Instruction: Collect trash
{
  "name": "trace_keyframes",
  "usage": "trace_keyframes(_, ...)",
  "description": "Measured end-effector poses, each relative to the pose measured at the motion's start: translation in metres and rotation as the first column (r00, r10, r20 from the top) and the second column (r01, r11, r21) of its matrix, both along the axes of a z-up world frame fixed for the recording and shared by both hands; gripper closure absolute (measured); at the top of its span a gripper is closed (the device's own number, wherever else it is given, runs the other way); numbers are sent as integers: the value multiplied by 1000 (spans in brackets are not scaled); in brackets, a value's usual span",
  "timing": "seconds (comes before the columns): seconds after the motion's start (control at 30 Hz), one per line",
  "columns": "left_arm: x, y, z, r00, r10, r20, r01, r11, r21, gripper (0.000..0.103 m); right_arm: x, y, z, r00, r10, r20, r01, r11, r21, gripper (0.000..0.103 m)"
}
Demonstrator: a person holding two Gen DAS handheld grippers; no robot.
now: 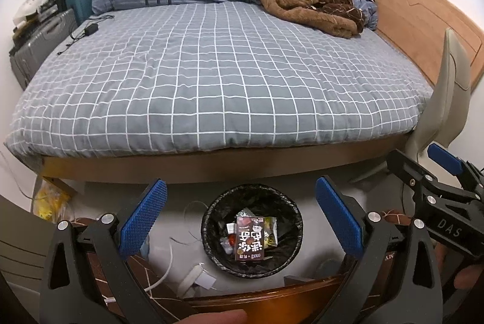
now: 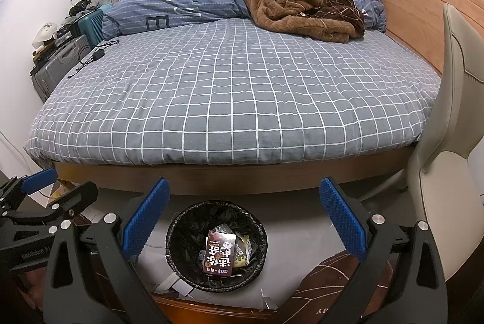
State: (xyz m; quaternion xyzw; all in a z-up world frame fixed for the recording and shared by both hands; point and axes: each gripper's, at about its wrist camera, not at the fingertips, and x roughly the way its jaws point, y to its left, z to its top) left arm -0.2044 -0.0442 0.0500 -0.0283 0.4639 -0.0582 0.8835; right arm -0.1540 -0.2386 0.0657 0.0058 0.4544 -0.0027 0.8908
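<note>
Two spread, empty grippers over a bedroom floor.
Left gripper (image 1: 240, 218) and right gripper (image 2: 243, 221) hover above the black-lined bin (image 2: 181, 221) holding a snack box (image 2: 220, 253), before the grid-sheeted bed (image 2: 230, 100).

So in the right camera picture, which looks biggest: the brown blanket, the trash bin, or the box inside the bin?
Largest to smallest:
1. brown blanket
2. trash bin
3. box
The bin sits much nearer the camera, yet the blanket looks bigger anyway.

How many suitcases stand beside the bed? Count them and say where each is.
2. A grey suitcase stands at the bed's left side, and a teal suitcase behind it, nearer the lamp. Clutter on top may hide more.
</note>
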Motion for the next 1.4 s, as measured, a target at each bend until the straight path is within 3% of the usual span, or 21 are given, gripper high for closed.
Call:
trace_keyframes(1.07, 4, 1, -1, 1000, 3, 3, -3, 999, 40, 6, 0, 0, -1, 1000, -4, 2, 4, 1000, 2, 8)
trace_keyframes(1.4, 6, -2, 0, 1000, -14, -10, 14, 1000, 12, 6, 2, 4, -1, 1000, -2, 5, 2, 1000, -1, 8)
